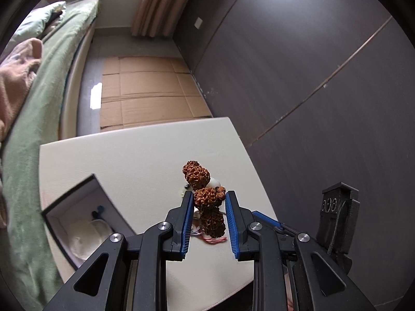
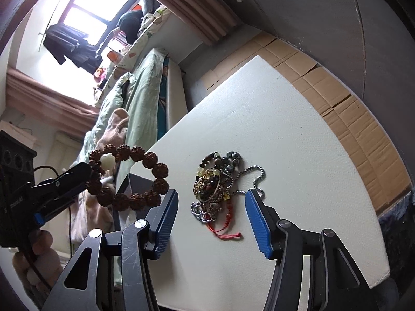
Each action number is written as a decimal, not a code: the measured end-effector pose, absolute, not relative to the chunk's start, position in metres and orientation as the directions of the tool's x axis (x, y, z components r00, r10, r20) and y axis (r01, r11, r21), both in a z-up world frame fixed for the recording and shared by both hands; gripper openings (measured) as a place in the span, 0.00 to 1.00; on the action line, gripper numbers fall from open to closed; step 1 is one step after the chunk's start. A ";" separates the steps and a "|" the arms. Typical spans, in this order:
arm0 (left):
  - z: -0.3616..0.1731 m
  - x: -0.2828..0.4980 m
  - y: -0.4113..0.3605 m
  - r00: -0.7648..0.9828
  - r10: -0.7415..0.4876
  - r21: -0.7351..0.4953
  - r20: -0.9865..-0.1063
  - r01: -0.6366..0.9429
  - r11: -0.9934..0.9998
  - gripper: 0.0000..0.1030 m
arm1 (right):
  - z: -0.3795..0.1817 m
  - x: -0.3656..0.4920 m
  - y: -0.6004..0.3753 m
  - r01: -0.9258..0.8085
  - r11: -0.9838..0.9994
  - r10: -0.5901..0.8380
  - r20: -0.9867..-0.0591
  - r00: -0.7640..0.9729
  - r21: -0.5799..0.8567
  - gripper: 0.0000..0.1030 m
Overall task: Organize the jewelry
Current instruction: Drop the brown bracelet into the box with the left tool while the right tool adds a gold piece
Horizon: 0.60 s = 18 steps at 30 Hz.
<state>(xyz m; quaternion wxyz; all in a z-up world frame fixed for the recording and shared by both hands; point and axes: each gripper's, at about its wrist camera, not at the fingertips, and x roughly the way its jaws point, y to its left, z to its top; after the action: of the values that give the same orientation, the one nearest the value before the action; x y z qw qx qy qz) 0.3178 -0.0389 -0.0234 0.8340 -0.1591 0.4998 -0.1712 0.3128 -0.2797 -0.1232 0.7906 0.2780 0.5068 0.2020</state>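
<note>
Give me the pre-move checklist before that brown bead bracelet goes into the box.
1. Left gripper shut on the brown bead bracelet: ok.
2. Bracelet lifted off the white table: ok.
3. Open box within view beside the left gripper: ok.
4. Free room in the box: cannot tell; a clear round item already lies in it.
5. Right gripper open and empty: ok.
6. Jewelry pile untangled for the next pick: not ok; chain and beads are heaped together.

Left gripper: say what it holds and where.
The left gripper pinches the brown bead bracelet at beads beside its white bead; the loop hangs free.
</note>
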 end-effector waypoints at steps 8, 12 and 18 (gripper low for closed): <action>-0.019 0.307 -0.001 0.494 -0.407 -0.430 -0.768 0.074 0.900 0.25 | -0.136 0.332 -0.250 -0.023 0.732 0.652 -0.689 0.316 0.681 0.34; -0.018 0.300 0.016 0.509 -0.400 -0.436 -0.763 0.051 0.898 0.25 | -0.146 0.337 -0.241 0.008 0.733 0.649 -0.703 0.291 0.681 0.31; -0.015 0.289 0.038 0.532 -0.391 -0.446 -0.751 0.027 0.894 0.25 | -0.158 0.345 -0.234 0.060 0.737 0.636 -0.721 0.275 0.674 0.25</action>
<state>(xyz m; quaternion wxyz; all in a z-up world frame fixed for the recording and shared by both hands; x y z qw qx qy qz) 0.2889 0.0381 -0.0154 0.8534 -0.1944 0.4680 -0.1223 0.3450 -0.2341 -0.1577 0.7377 0.3058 0.5694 0.1953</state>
